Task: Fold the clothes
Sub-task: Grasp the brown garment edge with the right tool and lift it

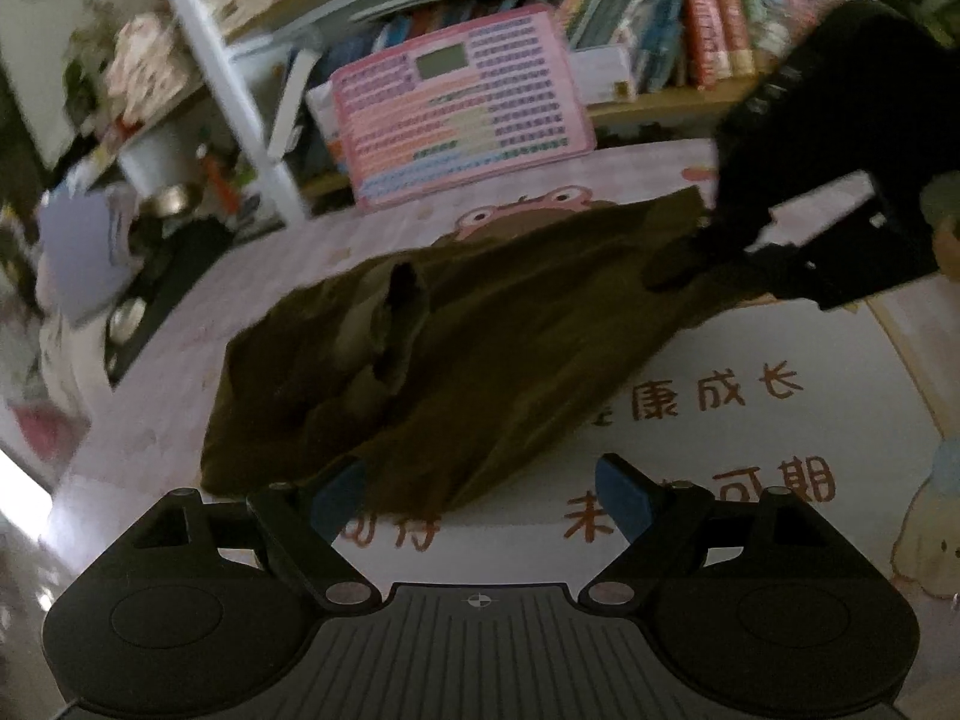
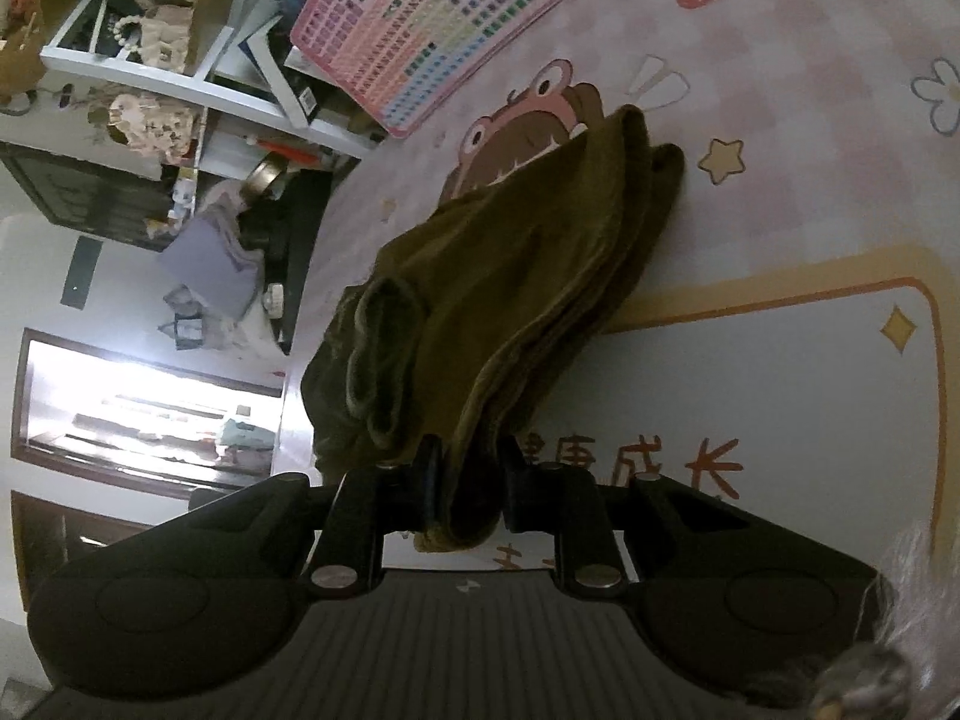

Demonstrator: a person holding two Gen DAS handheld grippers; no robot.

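An olive-brown garment [image 1: 456, 336] lies crumpled on a pink cartoon-printed table mat [image 1: 780, 450]. My left gripper [image 1: 480, 501] hovers open at the garment's near edge, its blue pads apart with a bit of the hem between them, not pinched. In the left wrist view the right gripper [image 1: 678, 267] reaches in from the right and grips the cloth's far right corner. In the right wrist view my right gripper [image 2: 468, 492] is shut on a bunched fold of the garment [image 2: 516, 276], which hangs lifted from the jaws and stretches away over the mat [image 2: 780, 390].
A pink chart board [image 1: 456, 120] leans against bookshelves [image 1: 690, 42] behind the mat. Clutter, a metal bowl [image 1: 171, 198] and a dark tray [image 1: 150, 300] sit off the mat's left edge. A white shelf post [image 1: 228, 90] stands at the back left.
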